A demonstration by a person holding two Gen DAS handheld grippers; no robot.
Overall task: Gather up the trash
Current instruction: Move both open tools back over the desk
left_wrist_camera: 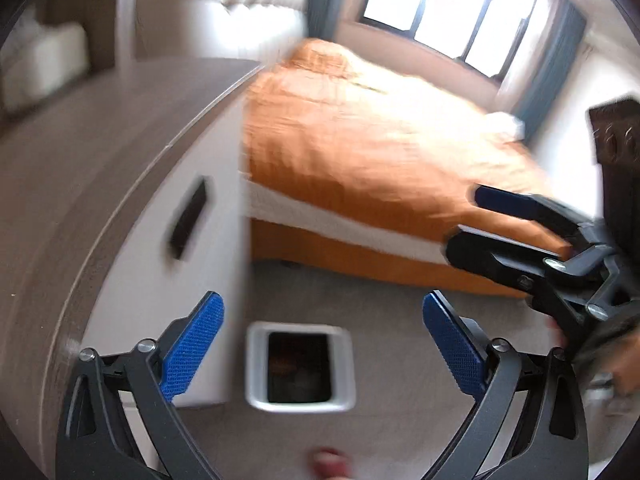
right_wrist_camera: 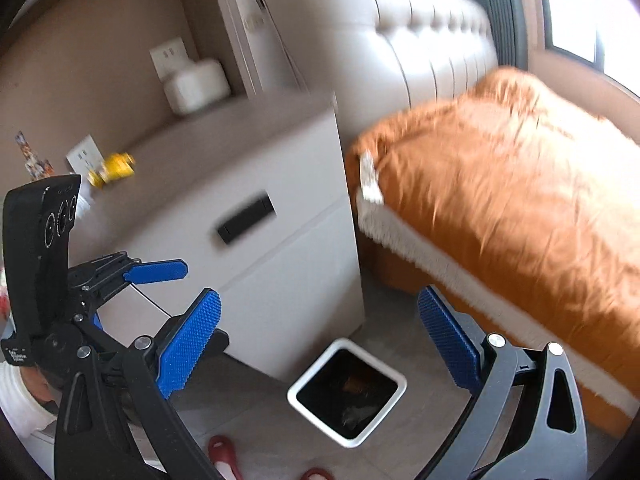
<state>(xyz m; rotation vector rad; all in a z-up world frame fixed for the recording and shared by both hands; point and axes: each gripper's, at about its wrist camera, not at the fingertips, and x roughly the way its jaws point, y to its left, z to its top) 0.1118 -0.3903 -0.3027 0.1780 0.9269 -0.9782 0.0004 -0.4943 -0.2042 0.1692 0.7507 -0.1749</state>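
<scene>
Left gripper (left_wrist_camera: 322, 344): jaws apart, empty, above white bin (left_wrist_camera: 300, 366) on floor.
Right gripper (right_wrist_camera: 318, 346): jaws apart, empty, bin (right_wrist_camera: 347, 394) below, near.
Yellow item (right_wrist_camera: 113, 169), likely trash, far left on nightstand (right_wrist_camera: 256, 184), well apart from both.
Risks: motion blur, so misjudged reach; grippers close together may collide; knocking white container (right_wrist_camera: 196, 86); a piece released off-centre misses the bin.

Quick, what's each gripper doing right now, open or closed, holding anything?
Left gripper: open, nothing between its fingers, above the trash bin.
Right gripper: open, holding nothing.
</scene>
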